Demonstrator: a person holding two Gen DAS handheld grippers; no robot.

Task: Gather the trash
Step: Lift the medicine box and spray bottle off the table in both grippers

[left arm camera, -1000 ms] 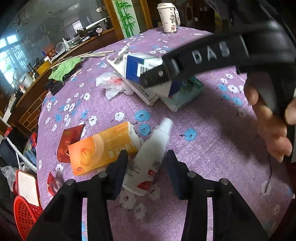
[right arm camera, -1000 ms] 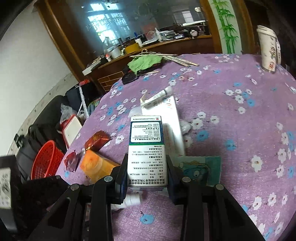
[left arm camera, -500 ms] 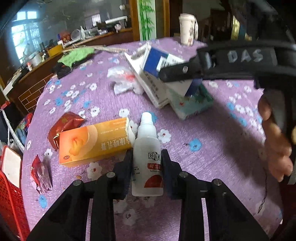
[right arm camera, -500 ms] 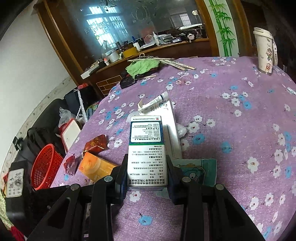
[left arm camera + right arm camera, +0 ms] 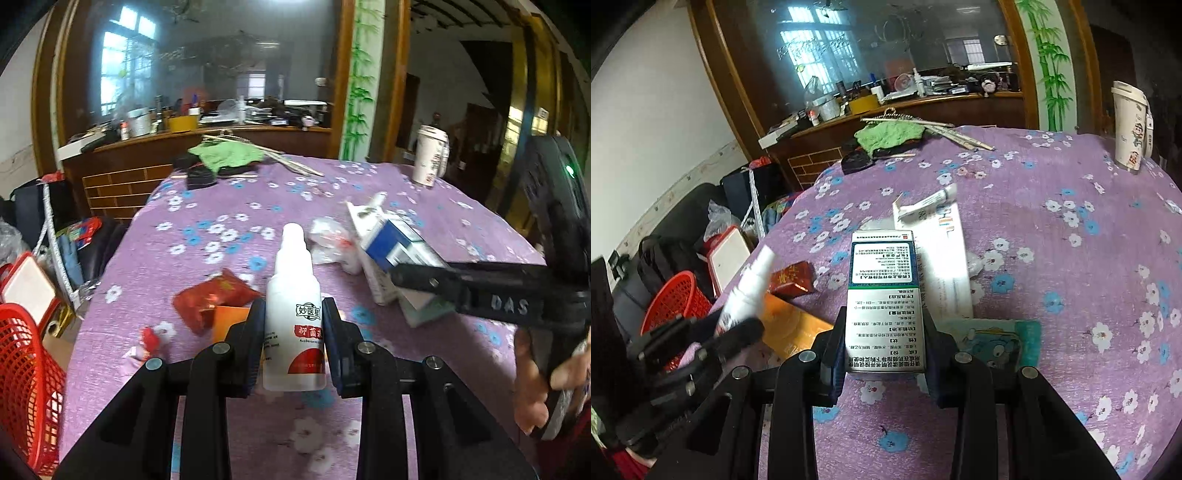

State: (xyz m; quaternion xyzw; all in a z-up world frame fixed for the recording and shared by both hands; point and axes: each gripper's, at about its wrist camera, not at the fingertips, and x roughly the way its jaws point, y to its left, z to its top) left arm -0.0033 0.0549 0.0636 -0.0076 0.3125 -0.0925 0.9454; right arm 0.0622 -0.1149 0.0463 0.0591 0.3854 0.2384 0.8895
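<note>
My left gripper [image 5: 293, 308] is shut on a white spray bottle [image 5: 293, 280] and holds it upright above the purple flowered tablecloth [image 5: 221, 206]. The right wrist view shows the same bottle [image 5: 748, 291] at the left, tilted, in that gripper [image 5: 716, 336]. My right gripper [image 5: 884, 332] is shut on a blue-and-white medicine box [image 5: 882, 280], lifted over the table. Loose trash lies below: an orange box [image 5: 794, 328], a red wrapper [image 5: 792, 280], a long white box [image 5: 942, 258] with a tube [image 5: 927, 203] on it, and a teal packet [image 5: 993, 339].
A red mesh basket [image 5: 674, 299] stands on the floor left of the table, next to bags. A paper cup [image 5: 1130, 125] stands at the far right edge. A green cloth [image 5: 890, 134] and sticks lie at the far side. A hand [image 5: 532, 387] grips the right tool.
The left jaws closed on the spray bottle, which lay on the cloth, and raised it while rolling it upright. The right gripper stayed still with its box.
</note>
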